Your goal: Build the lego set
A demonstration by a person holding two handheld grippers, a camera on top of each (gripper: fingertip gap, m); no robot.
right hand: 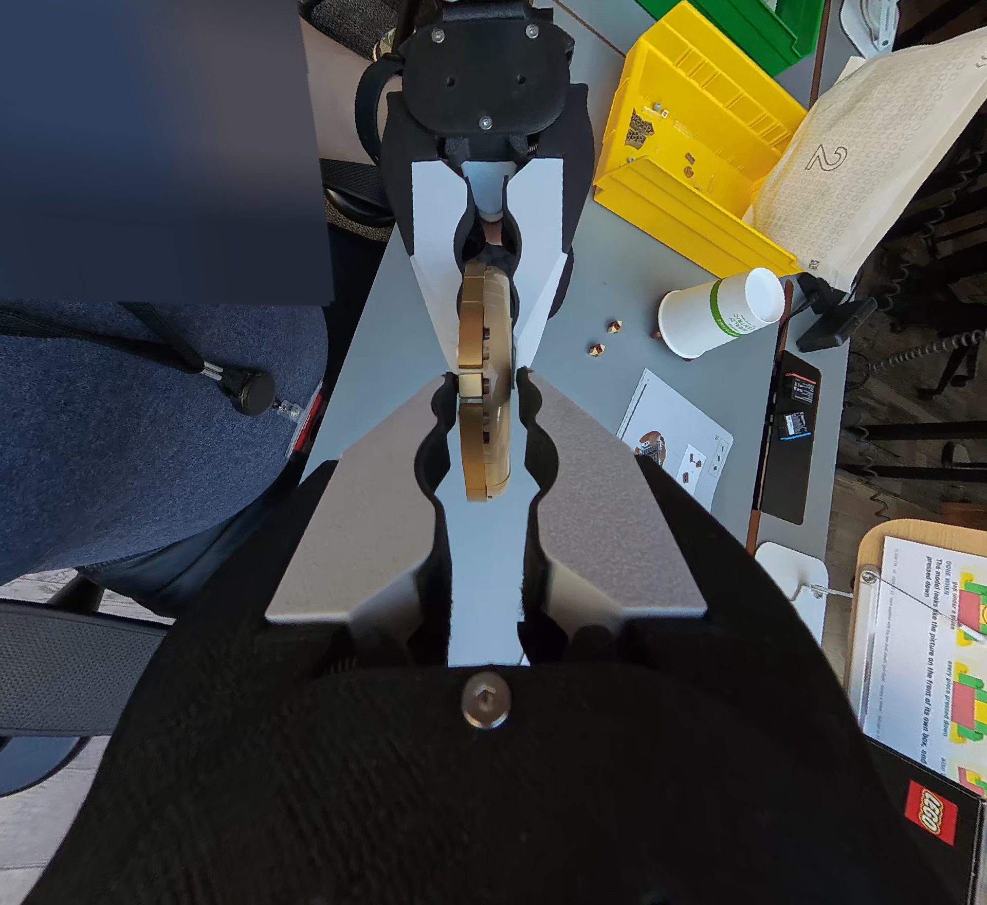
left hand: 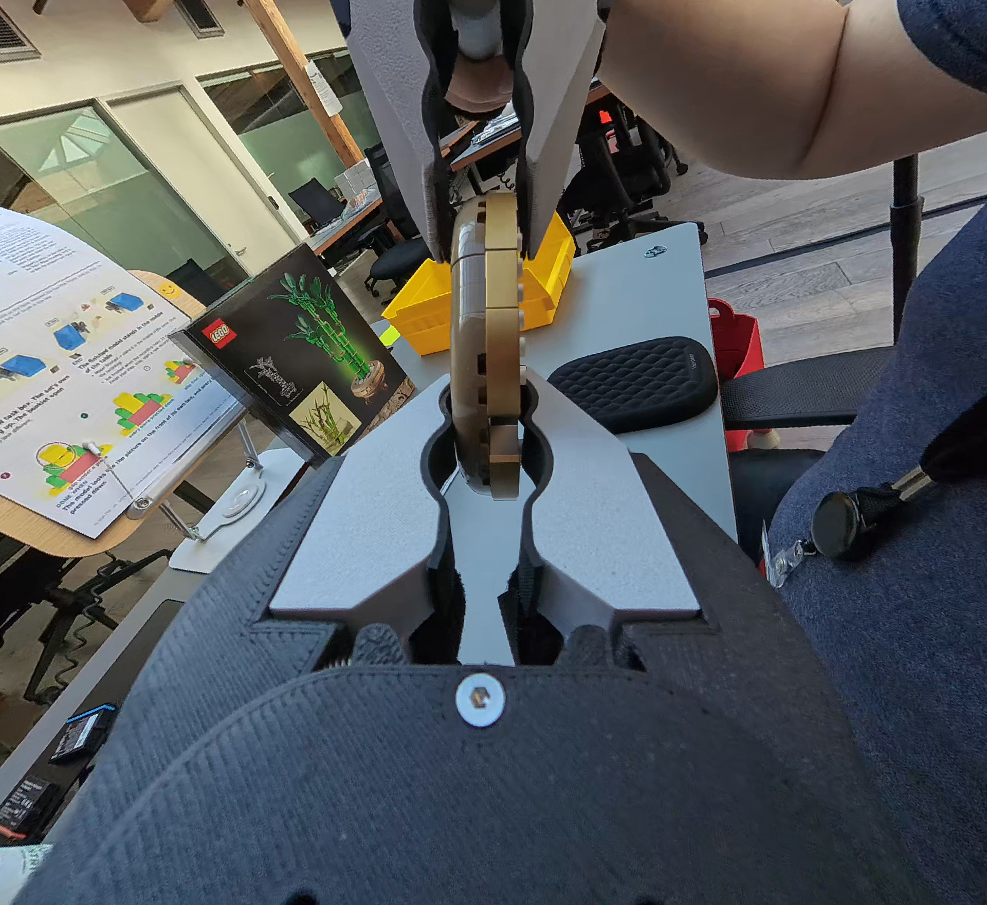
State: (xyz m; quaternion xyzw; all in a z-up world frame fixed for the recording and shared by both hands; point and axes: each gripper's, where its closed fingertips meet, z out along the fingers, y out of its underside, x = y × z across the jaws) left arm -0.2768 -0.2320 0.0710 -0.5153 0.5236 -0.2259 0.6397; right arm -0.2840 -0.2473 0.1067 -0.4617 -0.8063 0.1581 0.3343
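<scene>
Left wrist view: left tool (left hand: 485, 398) grips the gold disc (left hand: 488, 345) edge-on; right tool (left hand: 480, 254) clamps its far rim. Grey table (left hand: 614, 291) lies beyond, yellow bin (left hand: 422, 313) behind.

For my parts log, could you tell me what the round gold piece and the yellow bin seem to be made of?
Round gold piece: likely hard plastic with a satin metallic-gold finish; it shows studs and segment seams. Yellow bin: probably glossy moulded plastic, judging by its ribbed walls.
</scene>
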